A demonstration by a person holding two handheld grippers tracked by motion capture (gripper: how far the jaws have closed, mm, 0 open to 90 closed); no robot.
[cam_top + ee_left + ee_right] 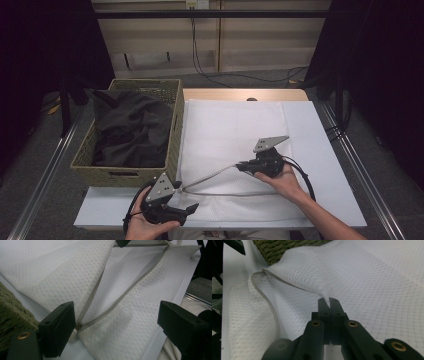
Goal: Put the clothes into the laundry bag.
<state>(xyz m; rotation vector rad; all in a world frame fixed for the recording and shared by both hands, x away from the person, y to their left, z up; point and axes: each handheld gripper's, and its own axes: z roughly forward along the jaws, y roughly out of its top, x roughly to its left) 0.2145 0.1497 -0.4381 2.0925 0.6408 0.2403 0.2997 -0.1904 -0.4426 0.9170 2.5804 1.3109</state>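
A white mesh zip bag (230,130) lies flat on the table, its grey zipper (210,175) open along the near edge. My right gripper (241,166) is shut on the upper lip of the opening and holds it raised; its jaws (328,302) pinch a peak of mesh (312,272). My left gripper (184,200) stands open at the bag's near left corner. Between its wide jaws (120,322) lies the zipper slider (78,326), close to the left pad, where the two zipper tapes meet. Nothing is gripped there.
A woven olive basket (177,115) holding a dark garment (130,130) stands at the table's left, close against the bag. The white tabletop (325,165) has bare room to the right. Cables trail from both grippers. Dark curtains flank the table.
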